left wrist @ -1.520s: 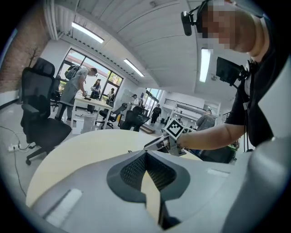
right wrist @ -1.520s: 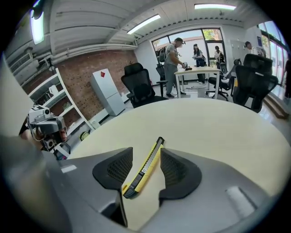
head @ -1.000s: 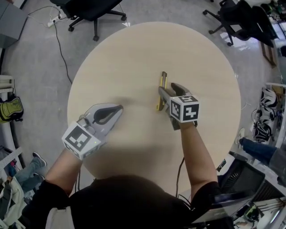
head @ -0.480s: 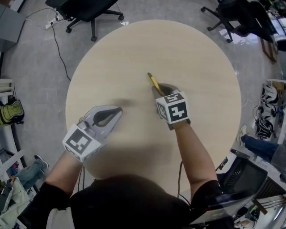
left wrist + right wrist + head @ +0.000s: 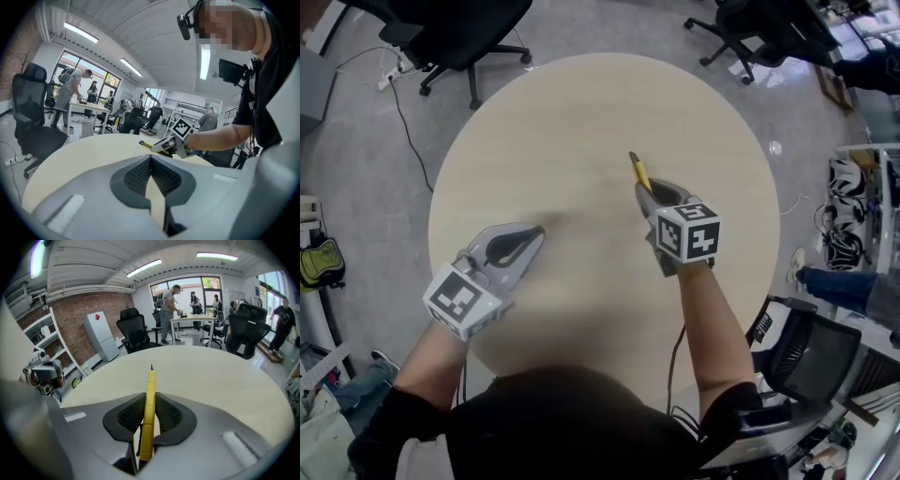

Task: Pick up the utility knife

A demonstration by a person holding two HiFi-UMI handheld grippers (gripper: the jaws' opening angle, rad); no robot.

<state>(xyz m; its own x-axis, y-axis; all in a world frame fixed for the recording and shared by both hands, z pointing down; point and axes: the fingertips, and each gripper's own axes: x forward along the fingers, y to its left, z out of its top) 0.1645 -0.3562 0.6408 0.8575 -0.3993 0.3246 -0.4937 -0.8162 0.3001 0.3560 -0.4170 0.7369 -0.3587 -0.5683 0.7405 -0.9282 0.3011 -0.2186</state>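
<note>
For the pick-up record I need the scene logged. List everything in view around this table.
round beige wooden table: one, beige, centre of the head view.
yellow utility knife: one, yellow, lifted above the table, right of centre.
black swivel office chairs: at least three, black, on the grey floor round the table.
white power strip: one, white, on the floor at upper left, with a black cable.
standing people: several, far off by the windows.
left tongs: one, grey, shut and empty, over the table's left part.
right tongs: one, grey, closing on the knife gripped between them.
</note>
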